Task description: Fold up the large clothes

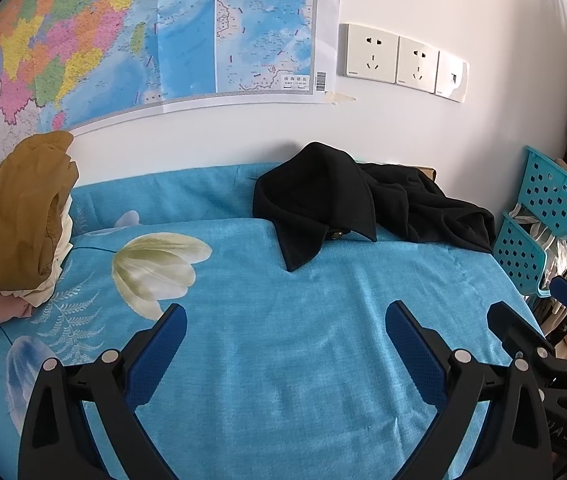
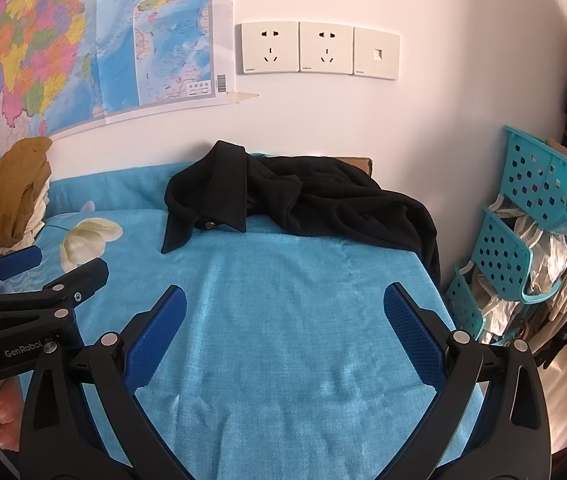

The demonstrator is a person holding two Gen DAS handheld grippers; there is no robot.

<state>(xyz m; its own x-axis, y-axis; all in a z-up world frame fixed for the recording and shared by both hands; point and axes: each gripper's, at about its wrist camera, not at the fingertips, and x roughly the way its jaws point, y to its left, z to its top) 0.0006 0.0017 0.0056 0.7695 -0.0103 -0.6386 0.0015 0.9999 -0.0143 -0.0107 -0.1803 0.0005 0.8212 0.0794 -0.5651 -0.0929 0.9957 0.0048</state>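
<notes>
A crumpled black coat with a brass button lies at the far side of the bed against the wall. My left gripper hovers open over the blue bedspread, well short of the coat, nothing between its blue pads. My right gripper is open too, above the blue bedspread, and holds nothing. Each gripper shows in the other's view: the right gripper at the right edge, the left gripper at the left edge.
A heap of mustard, cream and pink clothes sits at the bed's left. Turquoise perforated baskets with bags stand off the right edge. A map and wall sockets are on the wall. A hand shows lower left.
</notes>
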